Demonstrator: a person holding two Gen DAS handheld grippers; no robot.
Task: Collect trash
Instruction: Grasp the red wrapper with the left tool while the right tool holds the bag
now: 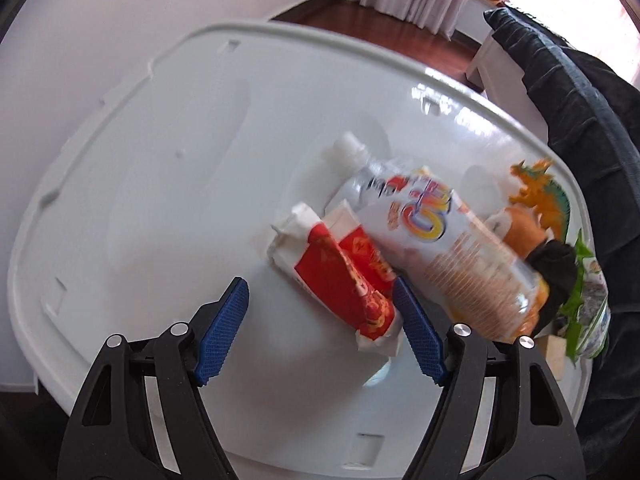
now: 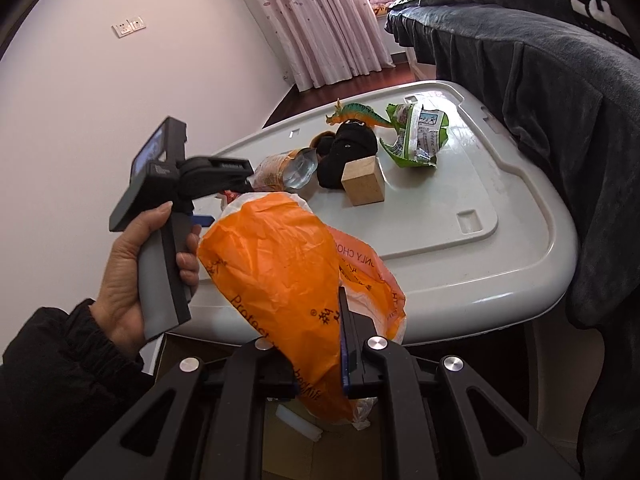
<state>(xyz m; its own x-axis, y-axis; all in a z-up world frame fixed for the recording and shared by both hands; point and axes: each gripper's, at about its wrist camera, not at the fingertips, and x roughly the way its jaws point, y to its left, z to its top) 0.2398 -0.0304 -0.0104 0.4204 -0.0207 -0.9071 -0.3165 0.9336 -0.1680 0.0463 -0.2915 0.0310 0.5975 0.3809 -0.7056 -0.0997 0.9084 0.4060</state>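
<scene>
**Trash on a white lid, bag pinched and waiting**

Left wrist view: the left gripper is hovering over the white plastic lid with its two blue pads standing apart and gripping nothing. One red-and-white tissue packet is lying between and just ahead of the pads; its near end is sitting close to the right pad, though blur makes contact hard to judge. One clear plastic bottle is lying beside the packet, touching it. Past the bottle, one orange toy dinosaur and one green wrapper are crowding the lid's right edge. The whole left half of the lid is lying bare.

Right wrist view: the right gripper is pinching one orange plastic bag, jaws closed tight on its film, the bag bulging up over the lid's near rim. One hand is holding the left gripper's handle at the lid's left edge. On the lid are sitting one wooden block, one black cloth item touching it, the dinosaur and the crumpled wrapper. Dark fabric is draping along the right edge.
</scene>
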